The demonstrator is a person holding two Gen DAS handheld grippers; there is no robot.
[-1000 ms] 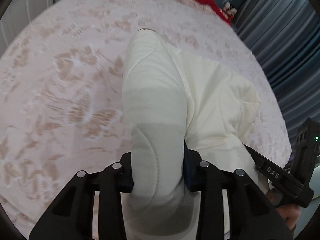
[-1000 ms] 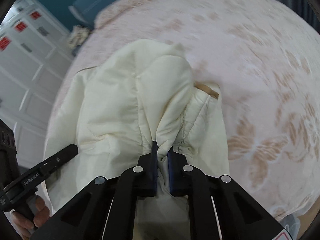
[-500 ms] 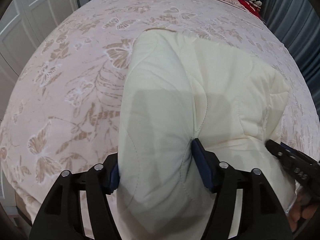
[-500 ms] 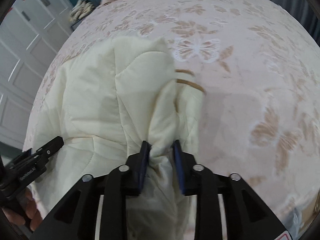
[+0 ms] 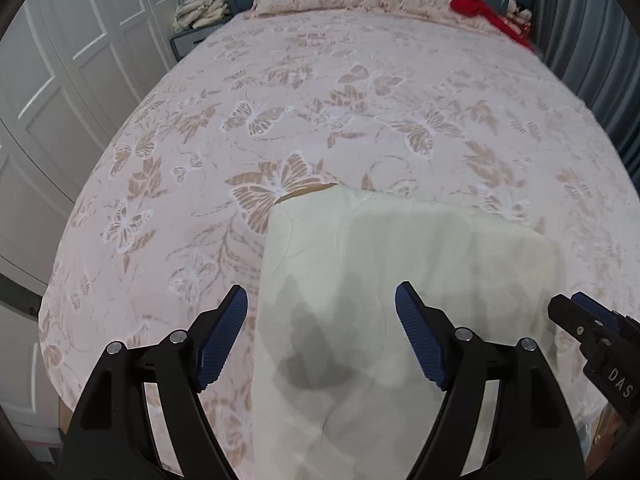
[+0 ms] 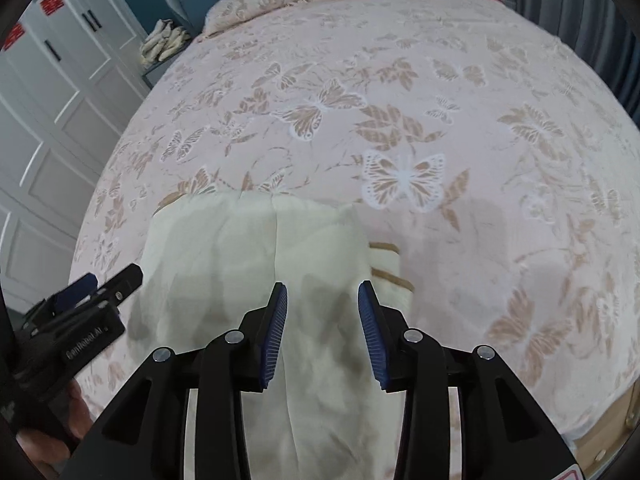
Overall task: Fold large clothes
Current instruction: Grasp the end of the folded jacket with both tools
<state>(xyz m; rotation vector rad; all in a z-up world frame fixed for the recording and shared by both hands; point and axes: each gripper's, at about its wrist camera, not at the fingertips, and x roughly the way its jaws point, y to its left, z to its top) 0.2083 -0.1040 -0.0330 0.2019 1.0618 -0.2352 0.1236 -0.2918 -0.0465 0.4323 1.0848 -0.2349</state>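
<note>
A cream quilted garment (image 5: pixel 400 280) lies folded flat on the near edge of the bed; it also shows in the right wrist view (image 6: pixel 260 264), with tan trim at its right edge. My left gripper (image 5: pixel 322 340) is open above the garment's left part, its jaws wide apart and holding nothing. My right gripper (image 6: pixel 322 332) is open above the garment's right part, also empty. The right gripper's tip (image 5: pixel 592 332) shows at the right of the left wrist view. The left gripper's tip (image 6: pixel 92 292) shows at the left of the right wrist view.
The bed (image 5: pixel 360 100) has a pink butterfly-print cover. A red item (image 5: pixel 480 4) lies at the headboard. White wardrobe doors (image 5: pixel 60 80) stand on the left, grey curtains (image 5: pixel 592 40) on the right. A nightstand holds folded cloth (image 5: pixel 200 8).
Both grippers have opened and let go of the garment. They have pulled back, and the garment now lies flat at the bed's near edge.
</note>
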